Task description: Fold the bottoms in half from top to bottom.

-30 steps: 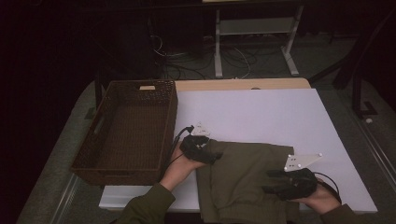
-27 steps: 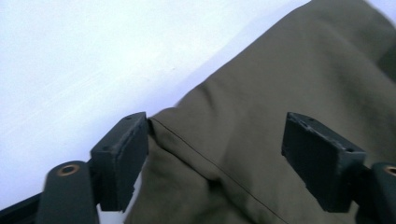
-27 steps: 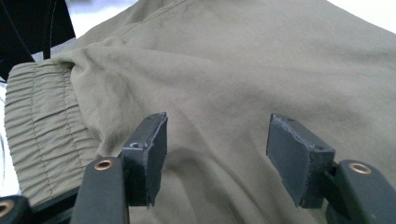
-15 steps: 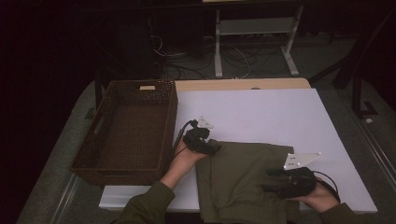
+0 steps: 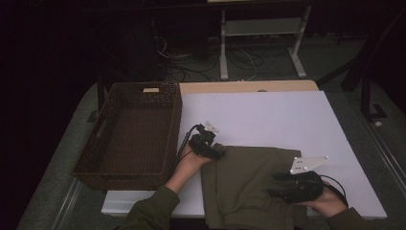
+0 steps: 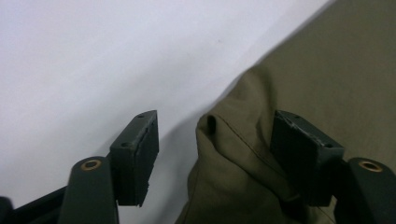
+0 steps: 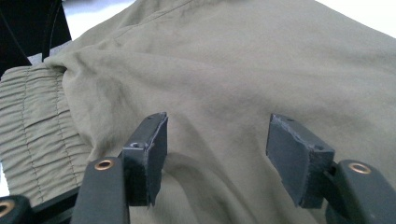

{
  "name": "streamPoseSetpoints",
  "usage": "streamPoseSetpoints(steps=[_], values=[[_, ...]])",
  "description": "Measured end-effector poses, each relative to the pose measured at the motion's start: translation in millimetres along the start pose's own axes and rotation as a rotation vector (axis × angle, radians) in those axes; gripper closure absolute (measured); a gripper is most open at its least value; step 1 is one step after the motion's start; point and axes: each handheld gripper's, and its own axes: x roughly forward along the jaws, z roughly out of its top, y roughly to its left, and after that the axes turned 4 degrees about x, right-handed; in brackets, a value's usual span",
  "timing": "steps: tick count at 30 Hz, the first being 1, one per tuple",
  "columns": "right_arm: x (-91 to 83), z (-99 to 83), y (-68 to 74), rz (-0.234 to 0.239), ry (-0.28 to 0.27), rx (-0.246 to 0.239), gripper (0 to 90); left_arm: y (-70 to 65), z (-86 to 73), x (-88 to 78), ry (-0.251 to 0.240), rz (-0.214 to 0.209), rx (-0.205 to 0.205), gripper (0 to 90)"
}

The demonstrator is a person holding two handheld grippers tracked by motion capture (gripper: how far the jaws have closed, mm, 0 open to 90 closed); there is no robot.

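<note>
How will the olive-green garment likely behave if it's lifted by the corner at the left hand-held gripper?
The olive-green garment would probably droop: its corner already bunches into soft folds between the jaws of the left hand-held gripper, which have just been closing. It looks thin and creased, so likely light. The gathered waistband may hang heavier and pull the folded layers apart.
</note>
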Motion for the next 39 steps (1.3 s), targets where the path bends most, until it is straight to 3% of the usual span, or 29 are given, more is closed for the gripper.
streamPoseSetpoints(steps=[6, 14, 17, 25, 39], values=[[0.1, -0.1, -0.2, -0.001, 0.0, -0.001, 38.4, -1.9, -1.6, 1.4, 0.018, -0.029, 0.01, 38.6], [0.2, -0.1, 0.1, -0.003, 0.002, -0.002, 38.4, -5.2, -2.2, 0.9, 0.024, -0.03, 0.035, 46.1], [0.1, -0.1, 0.0, -0.003, 0.002, -0.001, 38.5, -6.6, -2.2, 0.2, 0.026, -0.034, 0.053, 53.2], [-1.0, 0.8, -1.3, -0.008, -0.004, 0.002, 38.4, -8.9, -2.1, -0.1, 0.028, -0.086, 0.042, 78.7], [-7.5, 8.4, -10.9, -0.028, -0.023, 0.023, 38.2, -10.0, -2.8, 0.0, 0.025, -0.087, 0.046, 82.1]])
